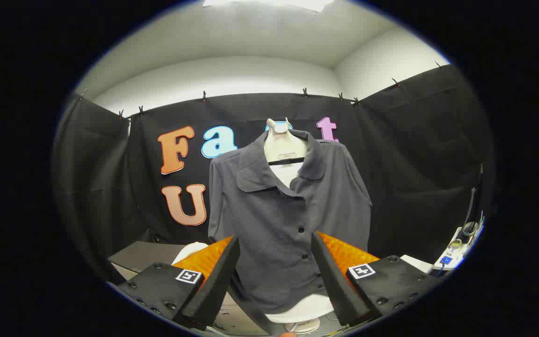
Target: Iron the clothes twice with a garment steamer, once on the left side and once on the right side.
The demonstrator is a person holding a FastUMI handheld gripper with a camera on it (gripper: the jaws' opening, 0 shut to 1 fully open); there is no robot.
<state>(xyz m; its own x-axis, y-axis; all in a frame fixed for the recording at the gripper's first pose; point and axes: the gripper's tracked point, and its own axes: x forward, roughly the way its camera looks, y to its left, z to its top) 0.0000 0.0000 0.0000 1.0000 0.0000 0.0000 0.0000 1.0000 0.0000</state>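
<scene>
Gripper point(275, 243) stands with its two fingers spread wide apart and nothing held between them; the fingers point(215, 276) point toward the grey shirt point(288, 220), and the shirt's lower front shows in the gap between them.

Taking the shirt as the landmark, from its left to its right:

Left of the shirt and low, a grey box-like surface point(141, 256) sits near the booth wall, partly hidden behind the left finger. A white rounded object point(193, 248) lies just beside it, closer to the shirt; its kind cannot be told.

The shirt itself hangs upright on a white mannequin torso point(284, 145), collar open, dark buttons running down the front placket. The torso's neck rises above the collar, and its white base point(304, 311) shows below the shirt's hem, on a round stand foot.

Right of the shirt and low, a white flat object point(417, 263) shows just past the right finger. Farther right, well apart from the shirt, a white unit with cables point(461, 243) stands against the black cloth wall point(419, 154).

A garment steamer cannot be identified with certainty.
</scene>
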